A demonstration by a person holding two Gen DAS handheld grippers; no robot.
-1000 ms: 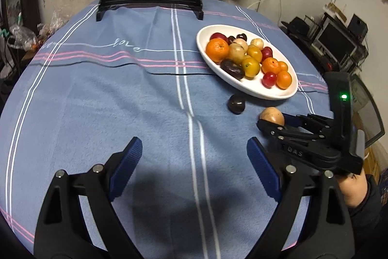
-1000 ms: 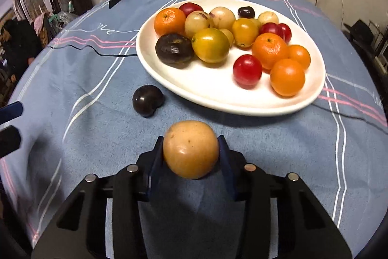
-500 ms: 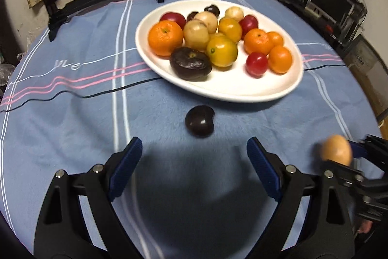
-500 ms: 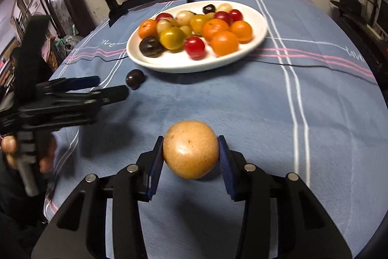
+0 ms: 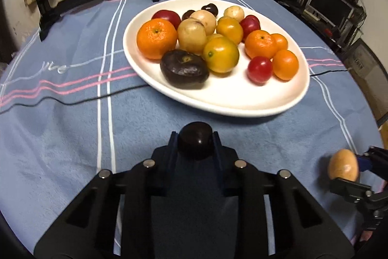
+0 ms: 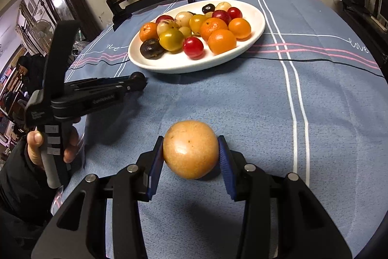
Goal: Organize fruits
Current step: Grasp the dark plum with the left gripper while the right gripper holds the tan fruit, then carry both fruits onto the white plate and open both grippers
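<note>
Two fruits gripped: left gripper [image 5: 195,137] fingers clamp dark plum [image 5: 195,143], plate [image 5: 242,103] near at 12 o'clock; right gripper [image 6: 190,154] pinches tan fruit [image 6: 190,149], farther, plate at 11 o'clock.

Right hand-held gripper [image 5: 359,169] edge-cropped.

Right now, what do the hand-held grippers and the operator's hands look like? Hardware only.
Both hand-held grippers are matte black linkages with silver pivot bolts and ribbed blue finger pads. The left hand-held gripper has a pistol-style handle with grey tape strips, pale lettering on its body and a tall black upright block. The left hand is bare, with a dark sleeve. No cables visible.
</note>
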